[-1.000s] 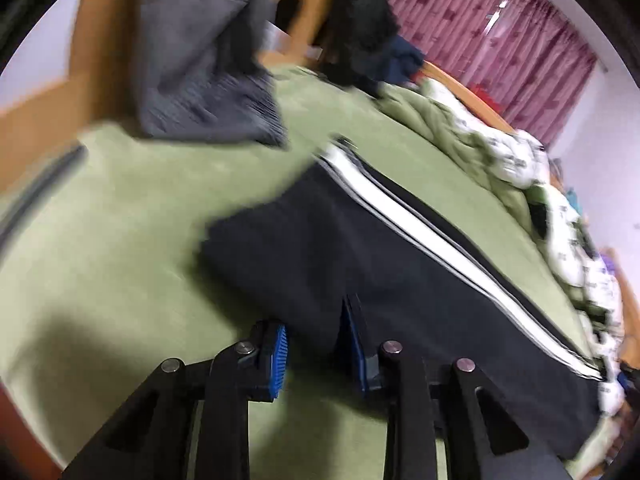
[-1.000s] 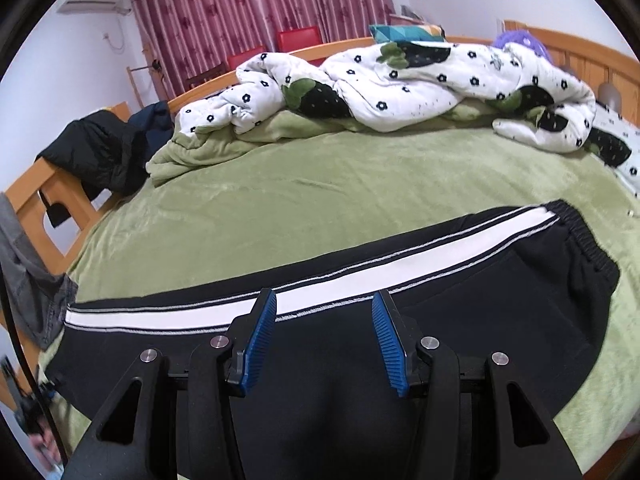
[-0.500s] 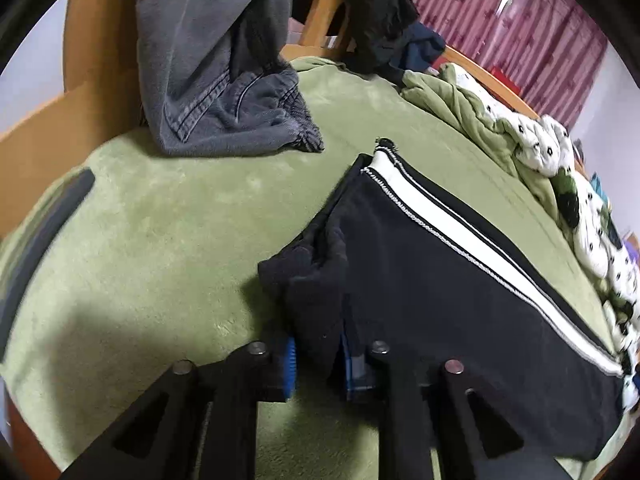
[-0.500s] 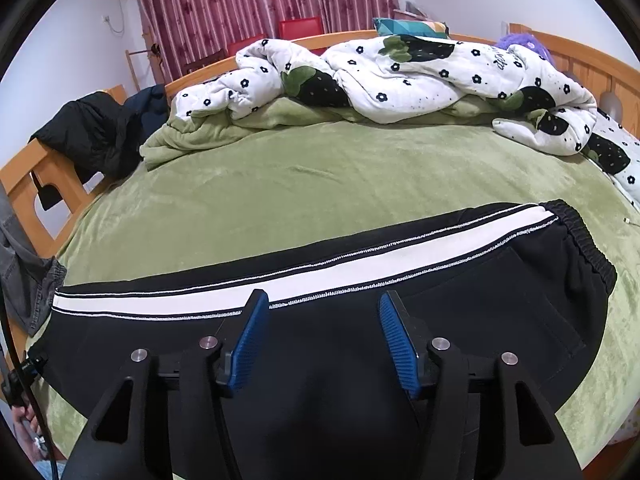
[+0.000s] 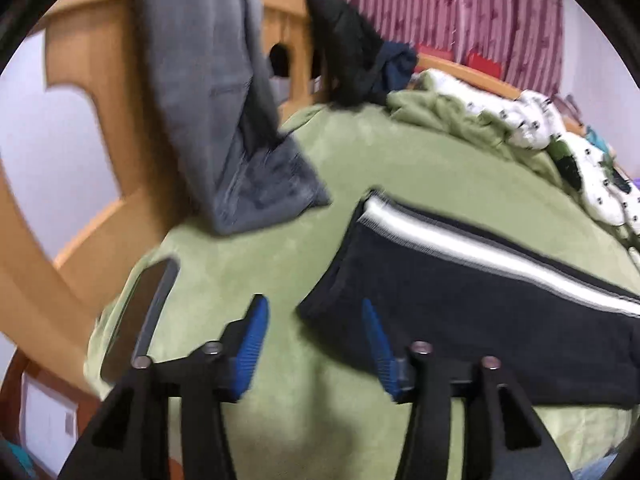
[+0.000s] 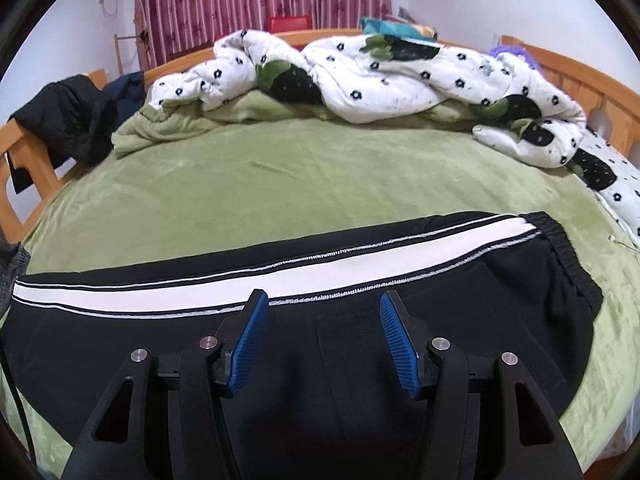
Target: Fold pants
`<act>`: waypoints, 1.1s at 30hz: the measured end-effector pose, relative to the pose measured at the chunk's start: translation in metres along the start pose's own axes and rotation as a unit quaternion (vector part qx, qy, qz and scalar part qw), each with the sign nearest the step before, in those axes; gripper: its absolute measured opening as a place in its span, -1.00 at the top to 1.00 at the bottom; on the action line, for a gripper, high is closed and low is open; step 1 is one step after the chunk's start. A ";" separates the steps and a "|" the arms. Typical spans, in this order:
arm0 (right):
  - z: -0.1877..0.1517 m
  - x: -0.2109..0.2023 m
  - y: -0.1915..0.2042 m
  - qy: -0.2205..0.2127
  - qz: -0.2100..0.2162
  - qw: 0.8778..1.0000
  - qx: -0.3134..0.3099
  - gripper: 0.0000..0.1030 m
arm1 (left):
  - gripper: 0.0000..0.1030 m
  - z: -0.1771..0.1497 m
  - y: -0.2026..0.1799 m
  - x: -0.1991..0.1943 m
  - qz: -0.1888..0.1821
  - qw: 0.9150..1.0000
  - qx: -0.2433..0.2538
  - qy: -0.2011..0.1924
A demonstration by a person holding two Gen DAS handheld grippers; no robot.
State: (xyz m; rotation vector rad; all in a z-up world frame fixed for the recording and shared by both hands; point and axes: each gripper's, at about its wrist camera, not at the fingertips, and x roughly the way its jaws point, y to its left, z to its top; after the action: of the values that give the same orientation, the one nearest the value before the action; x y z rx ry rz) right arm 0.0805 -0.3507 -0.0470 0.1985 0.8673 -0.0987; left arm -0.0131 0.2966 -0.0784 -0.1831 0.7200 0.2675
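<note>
Left tongs (image 5: 314,322) spread wide, gripping nothing, poised over green blanket (image 5: 280,264) right at the hem corner of the black pants (image 5: 460,296); one blue pad (image 5: 378,340) overlapping that dark edge, contact unclear. Right tongs (image 6: 320,320) also wide and empty, hovering above the pants (image 6: 312,360), just short of the white side stripe (image 6: 200,288). Pants stretched flat lengthwise across the blanket (image 6: 300,184), waistband (image 6: 568,264) at right. Phone (image 5: 140,312) lying near the left tongs. Grey trousers (image 5: 224,120) draped over the wooden bed frame (image 5: 100,128). Flowered quilt (image 6: 400,68) heaped beyond.
</note>
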 end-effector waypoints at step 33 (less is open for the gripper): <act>0.028 0.118 0.034 0.052 -0.013 0.996 -0.077 -0.19 | 0.40 0.071 -0.069 0.185 0.022 0.997 0.043 0.057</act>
State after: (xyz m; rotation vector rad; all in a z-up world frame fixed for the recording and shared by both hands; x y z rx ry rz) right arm 0.1831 -0.3241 -0.1153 0.0480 0.9762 -0.0452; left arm 0.1849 0.2822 -0.1451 -0.1015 0.8489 0.2692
